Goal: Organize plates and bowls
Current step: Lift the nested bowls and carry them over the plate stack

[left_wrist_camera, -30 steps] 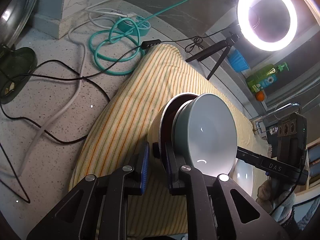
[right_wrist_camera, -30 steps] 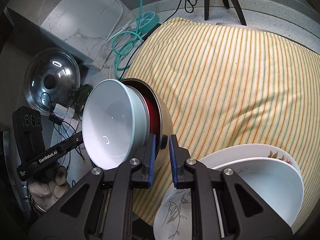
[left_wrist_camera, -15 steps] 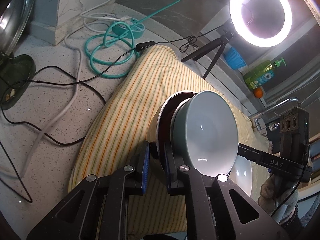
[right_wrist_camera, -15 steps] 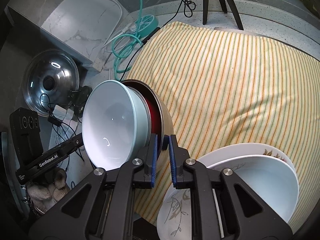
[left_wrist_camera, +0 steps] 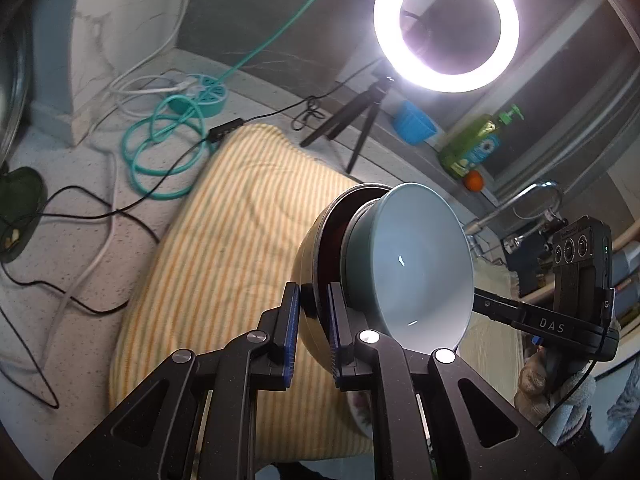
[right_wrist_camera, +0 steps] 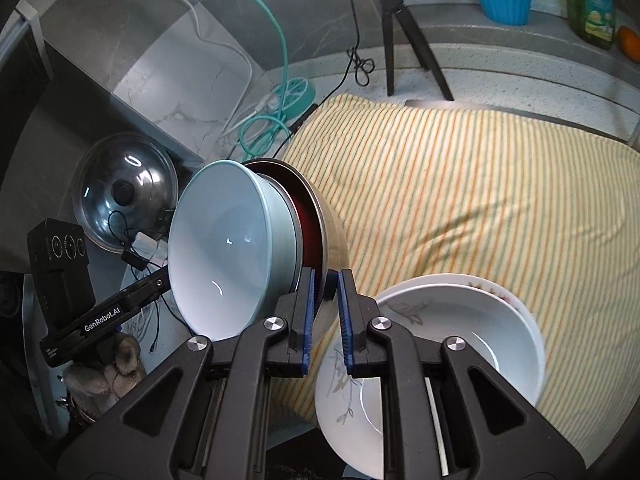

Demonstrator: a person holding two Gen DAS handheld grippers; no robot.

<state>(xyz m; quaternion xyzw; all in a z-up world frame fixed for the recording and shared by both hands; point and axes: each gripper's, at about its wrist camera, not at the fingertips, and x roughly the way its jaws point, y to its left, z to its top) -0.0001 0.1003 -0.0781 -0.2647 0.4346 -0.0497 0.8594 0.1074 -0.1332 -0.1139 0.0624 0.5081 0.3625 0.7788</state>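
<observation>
Left gripper [left_wrist_camera: 314, 322]: jaws pinched the rim of the metal bowl [left_wrist_camera: 310, 248].
Right gripper [right_wrist_camera: 326, 312]: clamped on the same rim at the opposite side.
Metal bowl: tilted on edge above the striped cloth [right_wrist_camera: 460, 184], pale blue bowl [right_wrist_camera: 224, 244] nested inside.
White dishes [right_wrist_camera: 440, 360]: stacked on the cloth, just beside the metal bowl.

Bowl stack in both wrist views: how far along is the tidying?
Done: the teal bowl nests in the metal bowl. In hand: the left gripper and right gripper clamp that rim. Left: setting it down; white bowl and plates remain on the cloth.
</observation>
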